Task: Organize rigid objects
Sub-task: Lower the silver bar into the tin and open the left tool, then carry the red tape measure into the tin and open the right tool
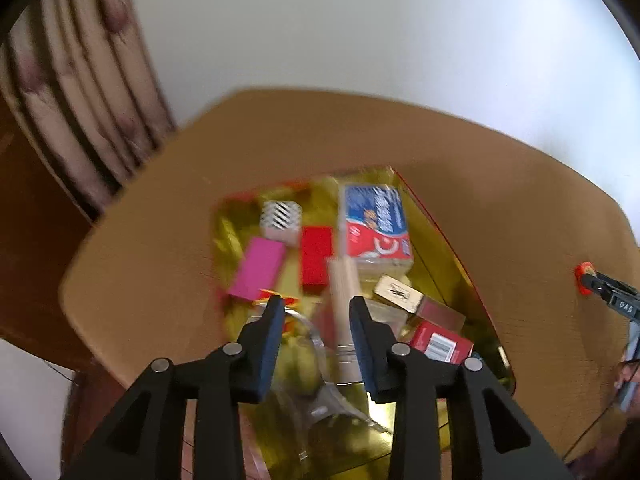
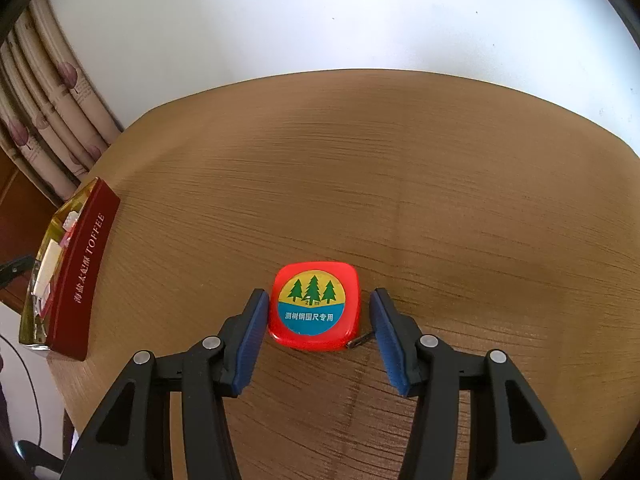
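The right gripper straddles the red tape measure, jaws apart, pads not touching, positioned for pickup. The left gripper, jaws apart, hangs over the toffee box.

Both grippers point steeply down, black arms fanning out of the bottom edge of each wrist view. The left gripper sits low in the centre of its frame, a bit blurred, blue pads facing each other with a moderate gap, not clamped on anything. The right gripper is lower centre too, sharp, jaws apart and neither pad pressing on anything. Its tip also peeks in at the right edge of the left view.
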{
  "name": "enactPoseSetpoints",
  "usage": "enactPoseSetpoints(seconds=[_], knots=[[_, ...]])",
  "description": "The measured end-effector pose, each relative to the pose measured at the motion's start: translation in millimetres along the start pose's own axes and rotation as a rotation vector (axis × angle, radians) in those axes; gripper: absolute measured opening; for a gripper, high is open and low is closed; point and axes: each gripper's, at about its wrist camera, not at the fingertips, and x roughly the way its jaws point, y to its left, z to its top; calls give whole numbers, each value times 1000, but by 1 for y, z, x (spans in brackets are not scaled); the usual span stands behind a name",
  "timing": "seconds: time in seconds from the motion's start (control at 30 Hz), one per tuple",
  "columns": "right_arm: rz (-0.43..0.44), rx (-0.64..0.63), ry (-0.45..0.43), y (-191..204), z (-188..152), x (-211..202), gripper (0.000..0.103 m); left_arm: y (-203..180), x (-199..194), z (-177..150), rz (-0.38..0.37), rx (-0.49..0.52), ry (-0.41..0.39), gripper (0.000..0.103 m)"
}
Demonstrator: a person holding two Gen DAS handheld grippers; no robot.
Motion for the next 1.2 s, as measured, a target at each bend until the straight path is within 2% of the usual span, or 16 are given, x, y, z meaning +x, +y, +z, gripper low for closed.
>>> enactPoseSetpoints(seconds=[0.07,0.13,0.23,0.5,0.6,0.7,0.8,0.93,1.03,1.2], knots=[[-8,-9,1,1,-1,0,50,4,-27,-10,27,-23,-68,47],[-17,-10,0,-1,-1,-2,50,11,-48,-24,1,-54,-116,49],[-39,-44,10,5,2,2,51,21,-69,-49,-2,-85,-141,50],[-105,-127,48,20,8,7,46,43,-77,-96,-56,-185,-90,50],[-92,-154,30,33,9,-2,46,48,-77,-105,-44,-202,-95,50],[-37,-156,-1,52,14,-22,46,56,-77,-107,-42,-220,-114,50],[49,-186,-28,91,26,-39,46,58,-76,-107,-61,-223,-121,50],[186,-243,-33,164,43,-43,46,56,-71,-107,-67,-203,-112,50],[295,-275,0,228,49,-28,46,56,-70,-108,-63,-193,-112,50],[364,-318,63,308,46,12,46,55,-68,-108,-32,-170,-129,50]])
